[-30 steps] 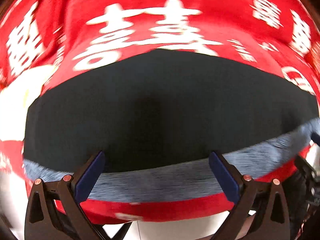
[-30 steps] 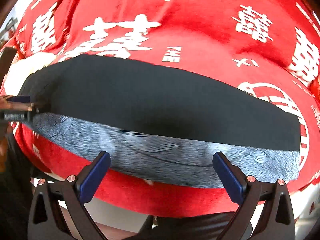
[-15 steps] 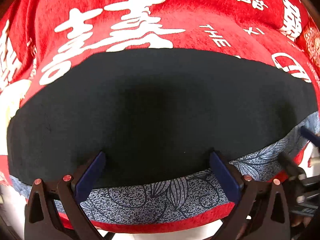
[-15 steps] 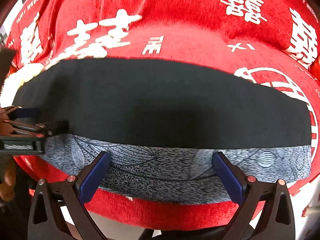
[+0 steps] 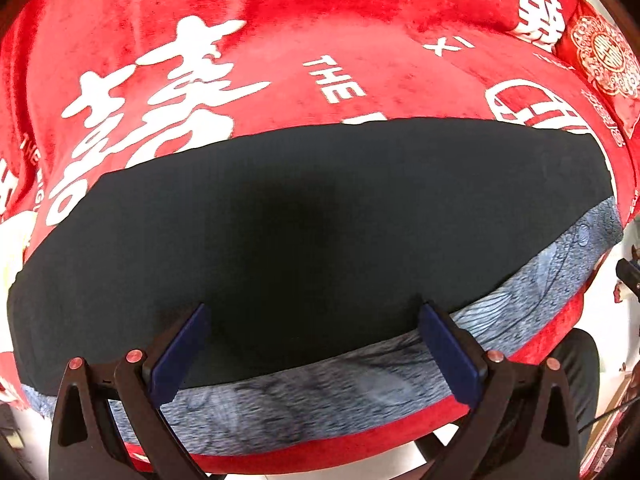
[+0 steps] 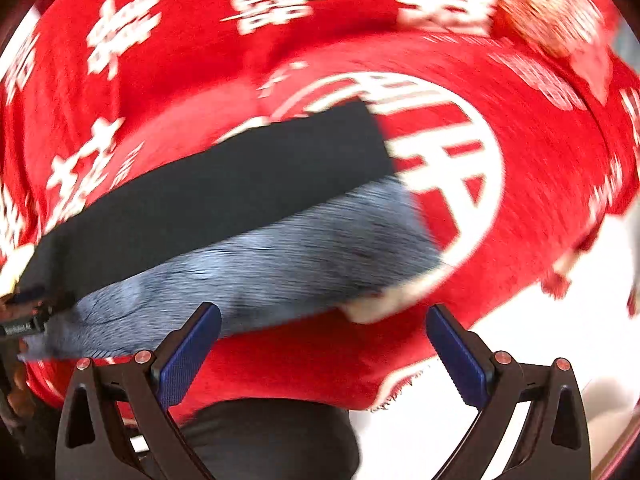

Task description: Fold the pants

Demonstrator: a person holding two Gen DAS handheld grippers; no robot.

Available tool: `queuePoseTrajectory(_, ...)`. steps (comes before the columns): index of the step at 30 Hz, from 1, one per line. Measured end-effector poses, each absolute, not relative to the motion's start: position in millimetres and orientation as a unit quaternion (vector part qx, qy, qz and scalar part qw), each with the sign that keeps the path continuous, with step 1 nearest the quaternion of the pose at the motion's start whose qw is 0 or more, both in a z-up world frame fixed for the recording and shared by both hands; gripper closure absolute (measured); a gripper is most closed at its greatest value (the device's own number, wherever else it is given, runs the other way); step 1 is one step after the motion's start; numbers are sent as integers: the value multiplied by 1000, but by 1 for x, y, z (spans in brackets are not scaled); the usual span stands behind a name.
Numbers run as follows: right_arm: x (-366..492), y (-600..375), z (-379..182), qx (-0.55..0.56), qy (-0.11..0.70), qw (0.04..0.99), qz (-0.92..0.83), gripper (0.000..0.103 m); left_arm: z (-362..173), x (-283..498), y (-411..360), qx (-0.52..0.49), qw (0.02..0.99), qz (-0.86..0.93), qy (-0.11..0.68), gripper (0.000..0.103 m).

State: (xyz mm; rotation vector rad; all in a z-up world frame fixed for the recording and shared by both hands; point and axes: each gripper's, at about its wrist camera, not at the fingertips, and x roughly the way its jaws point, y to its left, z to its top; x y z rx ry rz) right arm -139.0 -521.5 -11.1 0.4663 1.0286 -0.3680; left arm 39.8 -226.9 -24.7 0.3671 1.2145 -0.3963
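Red plush cloth (image 5: 360, 52) with white lettering covers the bench, and the pants (image 5: 304, 216) lie flat across it, a dark navy band with a blue-grey patterned strip (image 5: 320, 400) along the near edge. On the left, the left hand-held gripper (image 5: 314, 354) hovers just over that near edge, blue pads (image 5: 180, 356) spread wide, pinching nothing. Further right, the right hand-held gripper (image 6: 322, 354) (its view is smeared by motion blur) is also spread apart and empty, sitting near the pants' right end (image 6: 376, 216), where the cloth shows a white ring emblem (image 6: 476, 184). A person's dark-clad leg (image 6: 276, 440) shows below.
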Motion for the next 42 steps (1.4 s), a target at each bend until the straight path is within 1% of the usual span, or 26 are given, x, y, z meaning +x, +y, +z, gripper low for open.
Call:
queuePoseTrajectory(6, -161, -549, -26, 271, 476, 817, -179, 0, -31, 39, -254, 176, 778, -193, 571, 0)
queuePoseTrajectory(9, -164, -556, -31, 287, 466, 818, -176, 0, -38, 46, -254, 165, 772, -188, 585, 0)
queuePoseTrajectory(14, -170, -573, -46, 402, 417, 806, -125, 0, -39, 47, -255, 166, 774, -185, 582, 0)
queuePoseTrajectory(17, -166, -575, -51, 431, 400, 802, -106, 0, -39, 46, -255, 165, 774, -184, 583, 0)
queuePoseTrajectory(27, -133, -567, -53, 431, 407, 801, -83, 1, -40, 45, -256, 168, 776, -181, 581, 0)
queuePoseTrajectory(28, -135, -568, -50, 440, 399, 801, -78, 13, -40, 45, -256, 168, 776, -181, 580, 0)
queuePoseTrajectory(29, -137, -570, -46, 458, 382, 800, -62, 32, -40, 45, -257, 168, 777, -181, 579, 0)
queuePoseTrajectory(30, -139, -573, -41, 483, 366, 794, -47, 48, -40, 45, -256, 168, 777, -181, 579, 0)
queuePoseTrajectory(33, -141, -574, -34, 488, 358, 795, -44, 48, -40, 45, -256, 168, 777, -181, 580, 0)
queuePoseTrajectory(35, -140, -575, -46, 495, 372, 784, -41, 48, -40, 45, -256, 166, 776, -180, 582, 0)
queuePoseTrajectory(39, -140, -577, -76, 552, 368, 748, -25, 47, -33, 51, -255, 153, 779, -170, 583, 0)
queuePoseTrajectory(42, -139, -573, -76, 541, 365, 757, -34, 47, -33, 62, -245, 120, 781, -122, 600, 0)
